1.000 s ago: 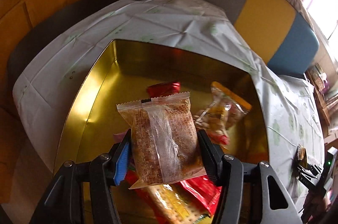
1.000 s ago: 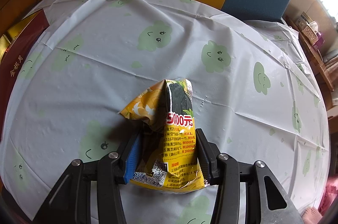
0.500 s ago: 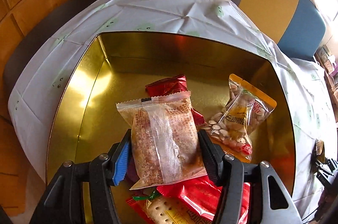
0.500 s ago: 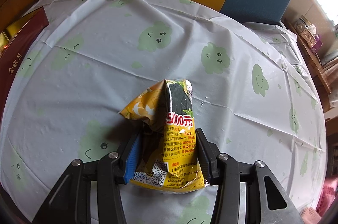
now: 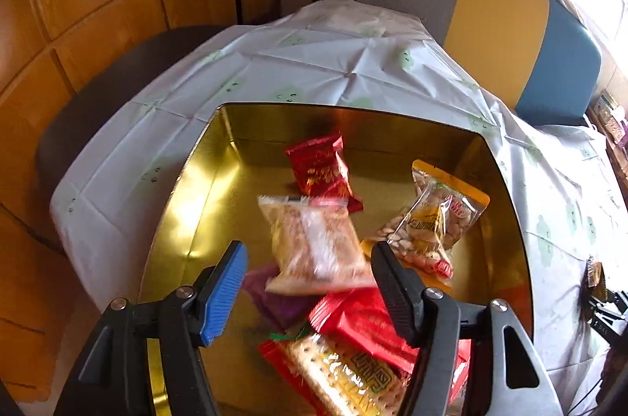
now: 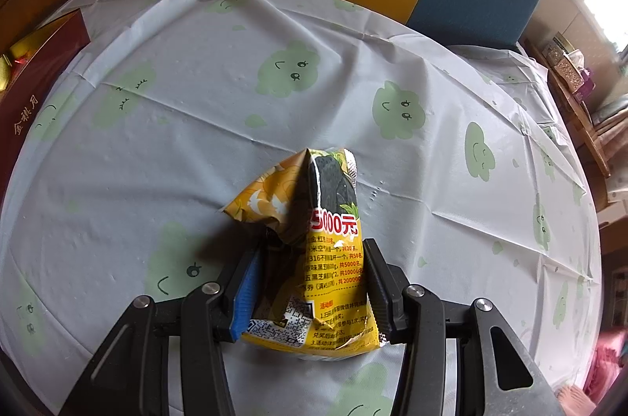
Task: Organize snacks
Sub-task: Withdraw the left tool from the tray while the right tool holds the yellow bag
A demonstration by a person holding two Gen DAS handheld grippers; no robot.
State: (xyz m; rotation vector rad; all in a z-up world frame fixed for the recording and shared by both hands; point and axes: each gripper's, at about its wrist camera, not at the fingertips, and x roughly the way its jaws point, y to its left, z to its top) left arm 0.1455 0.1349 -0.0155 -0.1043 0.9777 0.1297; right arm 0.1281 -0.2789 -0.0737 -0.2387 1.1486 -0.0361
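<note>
In the left wrist view, my left gripper (image 5: 310, 272) is open above a gold tin (image 5: 184, 188). A clear packet of brown snack (image 5: 314, 243) is blurred between the jaws, free of both pads, over other snacks in the tin. A red packet (image 5: 320, 168), a nut bag (image 5: 435, 219), a cracker pack (image 5: 345, 376) and more red packs (image 5: 365, 322) lie in the tin. In the right wrist view, my right gripper (image 6: 310, 282) is shut on a yellow and black snack bag (image 6: 314, 243) above the tablecloth.
The table wears a white cloth with green cloud faces (image 6: 396, 110). The tin's red outer side (image 6: 35, 90) shows at the left of the right wrist view. A grey, yellow and blue bench (image 5: 498, 19) stands behind the table. Cables (image 5: 600, 306) lie at the right edge.
My left gripper has opened and let go of the clear brown snack packet, which now drops into the tin. The left gripper also rose and pulled back. The right gripper holds its bag still.
</note>
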